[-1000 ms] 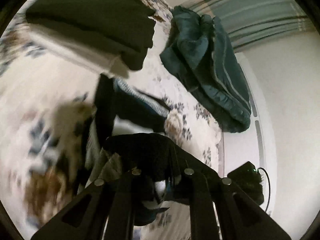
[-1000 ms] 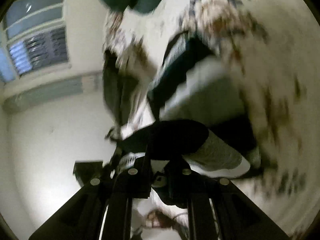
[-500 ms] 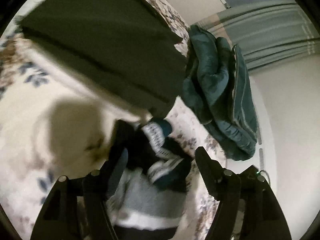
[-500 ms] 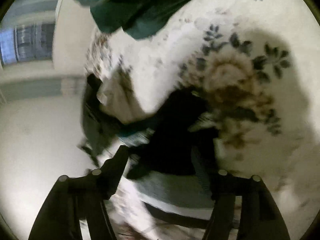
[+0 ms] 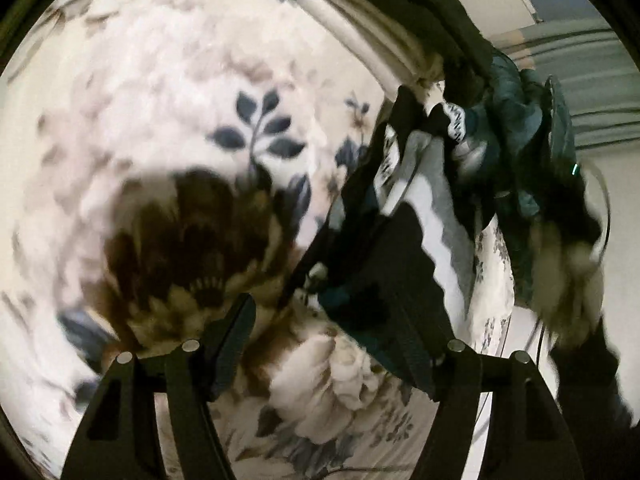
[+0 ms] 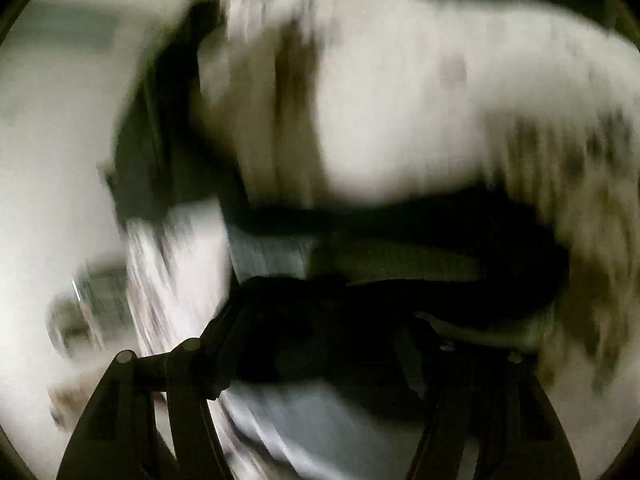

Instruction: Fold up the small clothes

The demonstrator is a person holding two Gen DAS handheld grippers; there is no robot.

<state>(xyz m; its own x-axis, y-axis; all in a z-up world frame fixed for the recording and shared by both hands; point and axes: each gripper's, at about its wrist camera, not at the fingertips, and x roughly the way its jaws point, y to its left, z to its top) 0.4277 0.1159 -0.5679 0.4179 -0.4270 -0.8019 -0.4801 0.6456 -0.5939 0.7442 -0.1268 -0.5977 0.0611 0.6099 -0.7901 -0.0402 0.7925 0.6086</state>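
Small clothes (image 5: 404, 216), black with grey, white and teal parts, lie in a long bunch on the flowered bed cover (image 5: 168, 128). In the left wrist view the bunch runs from near the right finger up and away to the far right, so its long way points far and a bit right. The left hand-held gripper (image 5: 332, 320) is spread wide. Its left finger sits over the bare cover, and the near end of the clothes lies against its right finger. At the far right, a dark teal heap (image 5: 520, 128) sits just past the clothes.

The right wrist view is very blurry. The right hand-held gripper (image 6: 320, 344) looks spread wide, with dark cloth (image 6: 400, 280) lying across between its fingers.
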